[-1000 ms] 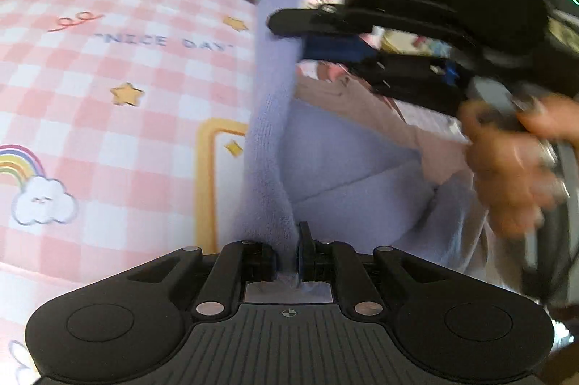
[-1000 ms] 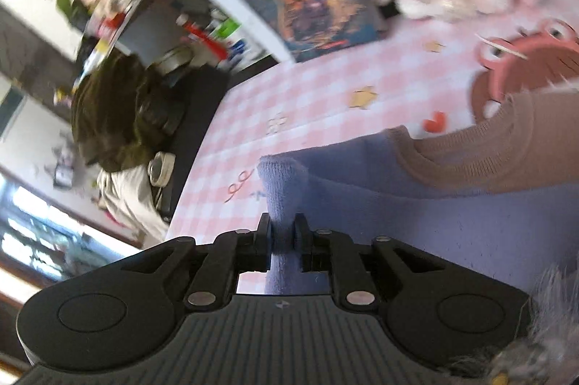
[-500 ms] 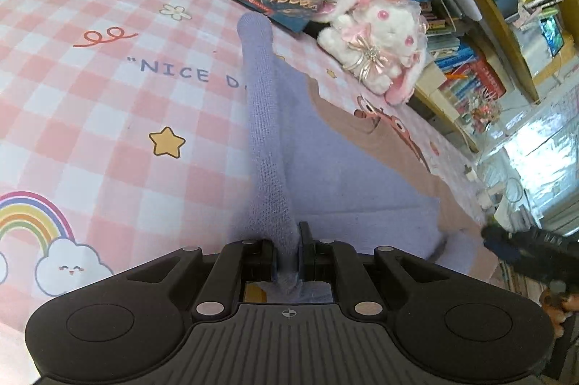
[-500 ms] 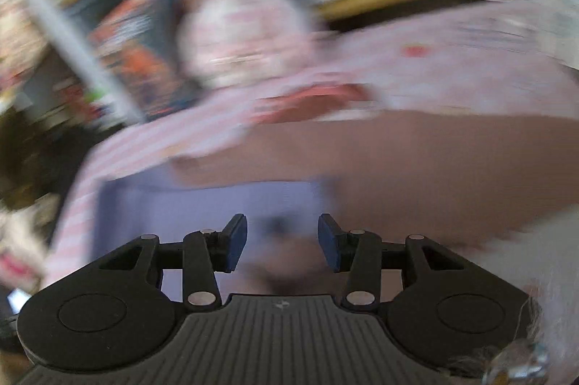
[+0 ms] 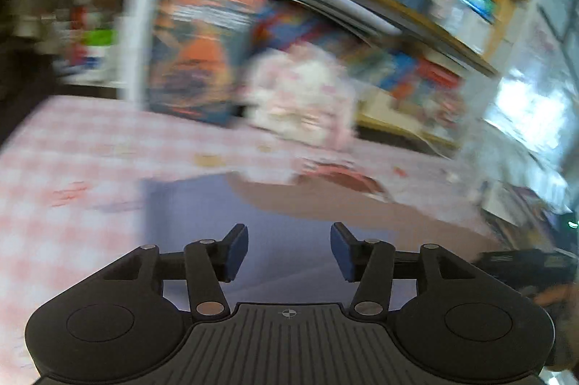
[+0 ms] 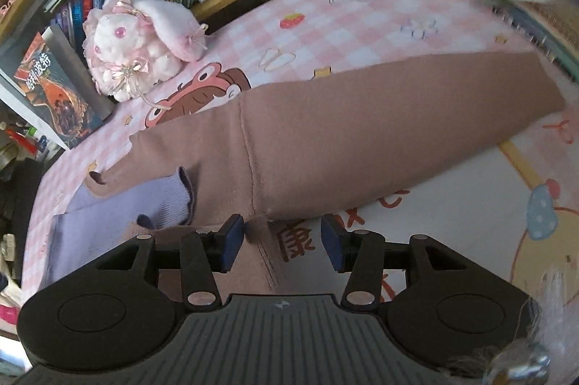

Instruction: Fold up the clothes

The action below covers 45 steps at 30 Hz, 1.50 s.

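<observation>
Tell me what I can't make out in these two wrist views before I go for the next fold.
- Left wrist view: motion blur smears the purple garment, plush toy and shelves; fold edges unreadable.
- Left wrist view: the right tool is cut off at the right edge; its opening is only clear in its own view.
- Right wrist view: the brown garment's near edge and part of the purple one are hidden behind the tool body.

View heavily motion-blurred. Left gripper (image 5: 288,249): jaws spread wide apart, blue pads (image 5: 237,253) bare, nothing between them. Beneath and ahead lies a lilac garment (image 5: 202,207) flat on a pink checked cloth (image 5: 65,168), with a brown garment (image 5: 325,207) adjoining on its far right side. Behind stands what appears to be a pink-white plush toy (image 5: 300,99) before bookshelves (image 5: 416,23). A dark device (image 5: 521,263) shows at right edge.
</observation>
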Motion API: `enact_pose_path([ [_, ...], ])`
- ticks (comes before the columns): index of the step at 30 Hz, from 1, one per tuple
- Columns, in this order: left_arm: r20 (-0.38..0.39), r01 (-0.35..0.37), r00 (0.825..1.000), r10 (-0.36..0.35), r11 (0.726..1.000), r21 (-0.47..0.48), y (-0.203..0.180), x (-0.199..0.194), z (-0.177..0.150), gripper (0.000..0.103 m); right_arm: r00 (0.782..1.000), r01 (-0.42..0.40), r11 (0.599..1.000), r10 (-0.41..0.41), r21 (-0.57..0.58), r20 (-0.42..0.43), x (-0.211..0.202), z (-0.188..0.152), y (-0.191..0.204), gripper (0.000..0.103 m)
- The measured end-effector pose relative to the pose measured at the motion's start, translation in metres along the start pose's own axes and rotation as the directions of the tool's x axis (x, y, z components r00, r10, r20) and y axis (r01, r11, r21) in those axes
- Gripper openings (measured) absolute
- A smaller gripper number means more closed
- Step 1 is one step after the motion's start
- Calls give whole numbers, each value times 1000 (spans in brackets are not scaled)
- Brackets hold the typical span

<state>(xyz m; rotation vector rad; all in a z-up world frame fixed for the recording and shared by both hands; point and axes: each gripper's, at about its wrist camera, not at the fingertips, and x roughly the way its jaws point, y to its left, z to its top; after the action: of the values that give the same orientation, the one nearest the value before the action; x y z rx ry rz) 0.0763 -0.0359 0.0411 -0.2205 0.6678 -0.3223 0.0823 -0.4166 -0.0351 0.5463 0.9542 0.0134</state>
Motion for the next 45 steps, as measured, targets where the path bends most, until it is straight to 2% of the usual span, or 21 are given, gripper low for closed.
enact_pose_path([
  [4,-94,47,995,-35,990,132,-56,59,8,50,998,-54,998,53,-22,-46,6,-2,4,41],
  [7,-152,74,987,-46,980,184,-85,96,14,50,992,-95,995,92,-39,-81,10,-5,7,42],
  [9,-212,58,977,-6,969,242,-101,118,14,50,988,-123,991,117,-50,-105,13,-6,9,43],
  [12,-324,39,944,68,949,314,-113,141,4,50,982,-153,987,147,-50,-116,13,-3,6,43],
  [14,-362,39,928,89,942,332,-112,144,-5,50,979,-175,984,169,-39,-115,12,1,1,43],
  [15,-356,34,930,92,943,332,-110,142,-8,50,978,-180,983,176,-31,-113,12,3,-2,43],
  [16,-349,27,932,95,944,330,-108,141,-11,44,977,-186,982,183,-20,-113,13,6,-4,43],
  [17,-338,14,936,101,947,321,-106,138,-12,21,975,-192,981,190,-9,-115,14,8,-7,43],
  [18,-322,-3,940,109,950,312,-103,133,-11,7,973,-202,979,201,3,-118,16,11,-8,43],
  [20,-272,-24,957,99,963,268,-99,116,-6,6,966,-224,974,226,31,-128,19,16,-10,43],
  [23,-100,-19,994,35,988,155,-92,49,8,6,959,-235,970,241,58,-150,25,21,-10,43],
  [26,39,-17,999,16,999,36,-69,-24,4,6,957,-232,971,240,66,-162,30,25,-9,43],
  [29,-18,-60,998,59,995,-75,-41,-50,-35,6,955,-229,971,239,75,-174,35,28,-8,43],
  [34,-122,-143,986,116,958,-249,7,-93,-99,7,952,-228,969,242,92,-187,41,33,-6,45],
  [36,-165,-179,977,132,932,-314,26,-110,-125,13,954,-222,971,235,88,-187,42,35,-4,45],
  [37,-193,-208,970,148,918,-338,34,-116,-136,15,954,-220,972,233,86,-189,42,36,-3,45],
  [38,-233,-264,953,193,906,-329,37,-114,-139,16,954,-218,972,231,84,-190,42,36,-3,45],
  [40,-252,-342,928,275,896,-282,39,-118,-133,17,955,-216,973,227,79,-193,42,36,-2,45],
  [41,-253,-380,914,318,889,-256,39,-119,-127,17,955,-216,974,226,76,-193,42,35,-3,45],
  [43,-174,-441,895,411,875,-199,33,-119,-100,18,955,-215,974,225,72,-192,41,34,-3,44],
  [45,-53,-425,905,422,888,-176,23,-110,-72,23,956,-216,974,225,69,-186,41,33,-5,44],
])
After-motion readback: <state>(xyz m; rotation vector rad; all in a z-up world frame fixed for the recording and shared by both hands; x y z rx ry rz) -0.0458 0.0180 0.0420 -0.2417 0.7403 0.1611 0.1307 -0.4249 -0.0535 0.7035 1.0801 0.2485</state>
